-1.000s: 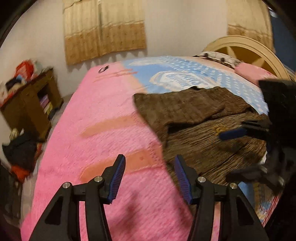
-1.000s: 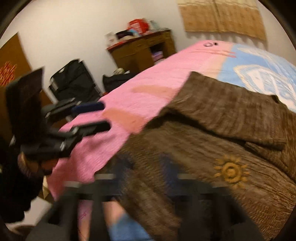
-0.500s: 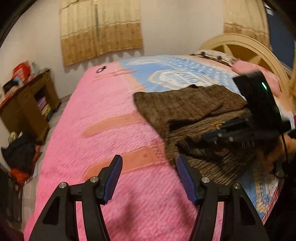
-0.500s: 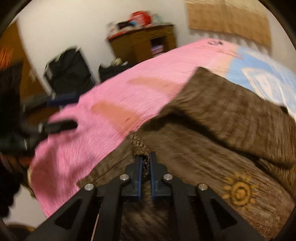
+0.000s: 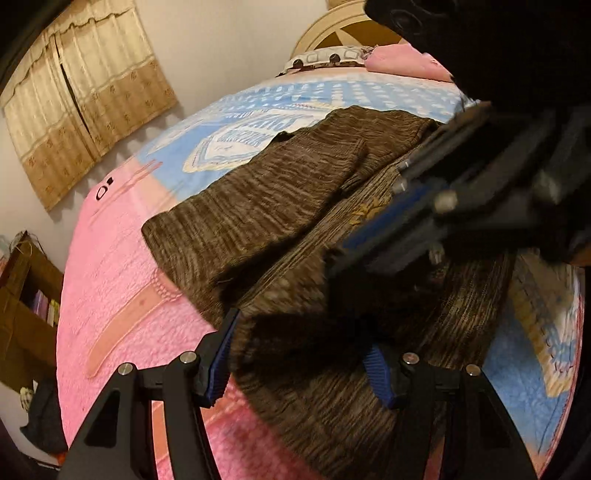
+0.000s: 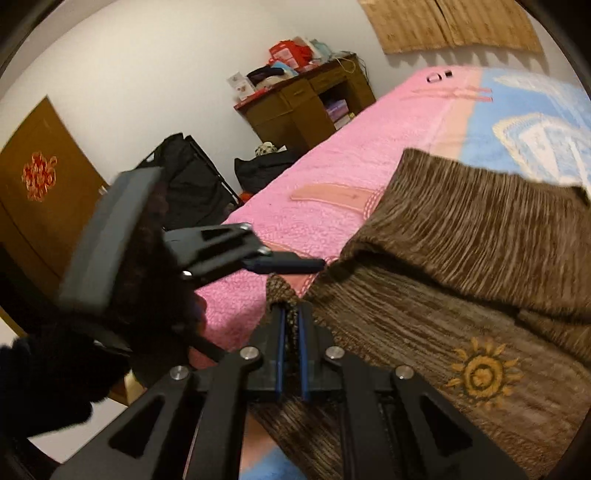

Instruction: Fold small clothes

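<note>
A brown knit sweater (image 5: 280, 206) with a yellow sun patch (image 6: 480, 373) lies on the pink and blue bed cover (image 5: 110, 280), one sleeve folded across its body. My left gripper (image 5: 301, 360) is open, its fingers on either side of the sweater's near edge. My right gripper (image 6: 290, 319) is shut on a corner of the sweater's edge and lifts it slightly. In the left wrist view the right gripper (image 5: 369, 243) hovers over the sweater. In the right wrist view the left gripper (image 6: 280, 264) sits at the sweater's edge.
A wooden desk (image 6: 306, 103) with clutter stands by the wall beyond the bed's foot. Black bags (image 6: 192, 184) lie on the floor near a brown door (image 6: 40, 192). A cream headboard (image 5: 351, 33) and pink pillow (image 5: 402, 62) are at the bed's far end. Curtains (image 5: 81, 96) hang on the wall.
My left gripper moved right and forward, so the sweater's edge now lies between its open fingers. My right gripper closed on the sweater's edge and has lifted it a little.
</note>
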Available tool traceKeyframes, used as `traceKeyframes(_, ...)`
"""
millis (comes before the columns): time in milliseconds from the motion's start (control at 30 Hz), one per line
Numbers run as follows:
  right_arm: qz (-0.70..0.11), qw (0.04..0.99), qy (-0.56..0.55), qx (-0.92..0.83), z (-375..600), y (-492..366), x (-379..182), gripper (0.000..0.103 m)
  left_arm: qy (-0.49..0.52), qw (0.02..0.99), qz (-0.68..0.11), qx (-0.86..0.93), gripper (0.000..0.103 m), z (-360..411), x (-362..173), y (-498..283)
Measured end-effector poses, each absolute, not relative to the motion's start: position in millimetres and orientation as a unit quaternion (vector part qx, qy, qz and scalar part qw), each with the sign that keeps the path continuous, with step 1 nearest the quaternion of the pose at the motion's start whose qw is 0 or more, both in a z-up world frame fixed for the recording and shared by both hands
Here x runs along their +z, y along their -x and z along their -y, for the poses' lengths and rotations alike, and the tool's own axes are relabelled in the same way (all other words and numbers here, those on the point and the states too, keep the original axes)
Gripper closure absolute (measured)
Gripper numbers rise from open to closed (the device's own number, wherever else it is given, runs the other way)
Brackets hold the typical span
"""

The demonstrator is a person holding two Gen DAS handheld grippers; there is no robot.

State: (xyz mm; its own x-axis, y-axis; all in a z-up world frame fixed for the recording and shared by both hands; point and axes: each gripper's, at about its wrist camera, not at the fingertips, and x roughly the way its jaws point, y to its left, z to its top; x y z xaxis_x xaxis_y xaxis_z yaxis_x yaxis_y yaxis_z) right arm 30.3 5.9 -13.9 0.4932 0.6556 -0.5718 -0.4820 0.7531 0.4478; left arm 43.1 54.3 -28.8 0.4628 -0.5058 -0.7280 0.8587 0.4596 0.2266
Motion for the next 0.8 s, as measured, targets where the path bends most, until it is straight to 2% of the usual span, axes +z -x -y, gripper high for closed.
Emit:
traceKeyframes(33, -0.373, 0.857, -0.126, 0.332, -0.7, -29.4, -12.2, 0.092, -0.289, 0.806, -0.292, -0.427, 0.054, -53.4, -27.5, -41.7)
traceKeyframes(100, -0.360, 0.862, -0.150, 0.323, 14.2, -23.7, -11.1, 0.089, -0.261, 0.814, -0.301, -0.424, 0.068, -52.8, -24.5, -43.6)
traceKeyframes(133, -0.354, 0.865, -0.161, 0.316, 19.5, -21.6, -10.6, 0.084, -0.239, 0.820, -0.308, -0.419, 0.069, -54.2, -22.1, -45.8)
traceKeyframes(167, -0.346, 0.870, -0.178, 0.303, 30.0, -15.5, -10.3, 0.065, -0.208, 0.828, -0.313, -0.415, 0.070, -57.1, -19.3, -48.9)
traceKeyframes(200, -0.342, 0.873, -0.187, 0.293, 38.8, -10.8, -8.8, 0.050, -0.188, 0.832, -0.317, -0.414, 0.074, -59.8, -17.9, -50.3)
traceKeyframes(233, -0.329, 0.881, -0.203, 0.274, 53.7, -0.4, -7.4, 0.026, -0.155, 0.837, -0.327, -0.410, 0.080, -63.6, -16.4, -53.8)
traceKeyframes(267, -0.312, 0.890, -0.216, 0.253, 71.9, 13.1, -5.1, 0.023, -0.135, 0.839, -0.335, -0.407, 0.081, -65.9, -15.6, -55.5)
traceKeyframes(367, -0.289, 0.913, -0.218, 0.187, 119.4, 46.4, 3.7, 0.023, -0.090, 0.842, -0.349, -0.401, 0.082, -70.9, -16.5, -57.6)
traceKeyframes(433, -0.287, 0.934, -0.177, 0.114, 154.1, 73.8, 5.9, 0.023, -0.082, 0.845, -0.354, -0.393, 0.082, -71.6, -19.2, -57.5)
traceKeyframes(533, -0.331, 0.939, -0.087, 0.030, 187.9, 108.1, -1.8, 0.023, -0.072, 0.845, -0.363, -0.385, 0.082, -70.1, -24.0, -59.2)
traceKeyframes(800, -0.391, 0.910, 0.132, 0.028, 172.9, 117.2, -36.9, 0.025, -0.139, 0.838, -0.378, -0.367, 0.081, -50.0, -37.5, -54.0)
